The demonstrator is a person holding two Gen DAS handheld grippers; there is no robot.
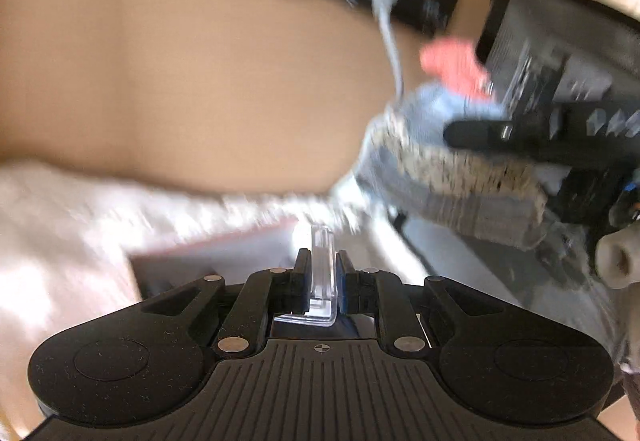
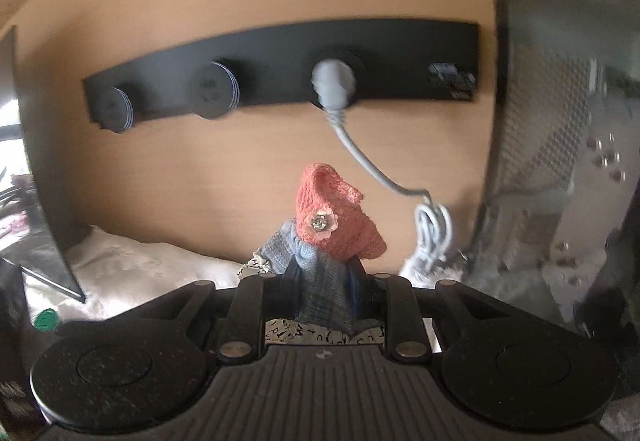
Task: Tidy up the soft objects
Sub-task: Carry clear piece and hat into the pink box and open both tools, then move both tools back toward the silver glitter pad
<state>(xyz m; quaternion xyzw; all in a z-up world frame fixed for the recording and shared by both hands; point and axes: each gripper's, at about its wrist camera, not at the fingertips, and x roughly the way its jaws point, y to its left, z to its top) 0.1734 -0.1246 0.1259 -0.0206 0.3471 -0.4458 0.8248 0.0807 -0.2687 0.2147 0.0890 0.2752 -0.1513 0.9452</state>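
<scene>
My right gripper (image 2: 322, 273) is shut on a soft doll: grey-blue knitted body (image 2: 320, 281), coral knitted hat (image 2: 336, 217) with a small flower, and letter-printed cloth under it. In the left wrist view the same doll (image 1: 432, 145) hangs at the right, held by the right gripper (image 1: 480, 133), its coral hat (image 1: 452, 65) above. My left gripper (image 1: 322, 269) is shut on a clear plastic piece (image 1: 320, 273), the rim of a clear container, over white cloth (image 1: 80, 233). This view is blurred.
A black power strip (image 2: 280, 73) on the wooden wall carries a grey plug (image 2: 334, 81) with a coiled cable (image 2: 432, 233). A metal computer case (image 2: 568, 121) stands at the right. A white cushion (image 2: 140, 265) lies below left, beside a dark panel (image 2: 36, 161).
</scene>
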